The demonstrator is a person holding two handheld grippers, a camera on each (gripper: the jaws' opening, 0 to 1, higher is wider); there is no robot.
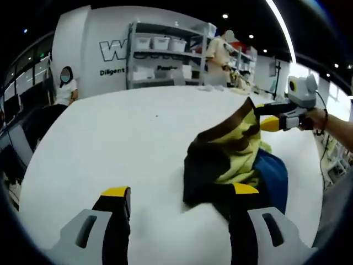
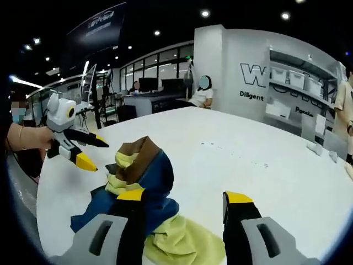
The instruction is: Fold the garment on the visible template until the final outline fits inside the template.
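Garment (image 1: 231, 160), yellow-green, blue and brown, bunched in a heap on white table (image 1: 121, 132). Left gripper (image 1: 182, 193) jaws spread wide, right-hand jaw against the heap, nothing pinched. Right gripper (image 2: 179, 199) likewise parted, left-hand jaw touching garment (image 2: 138, 176), table (image 2: 265, 165) bare beyond. Shelving (image 1: 165, 52) behind the table.

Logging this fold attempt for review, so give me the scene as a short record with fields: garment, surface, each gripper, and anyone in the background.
garment: multicoloured garment, yellow-green, blue and brown, bunched in a heap, not flat
surface: white table
template: none discernible
left gripper: fingers apart, one beside the heap
right gripper: fingers apart, one finger against the cloth
background: seated person; storage shelves
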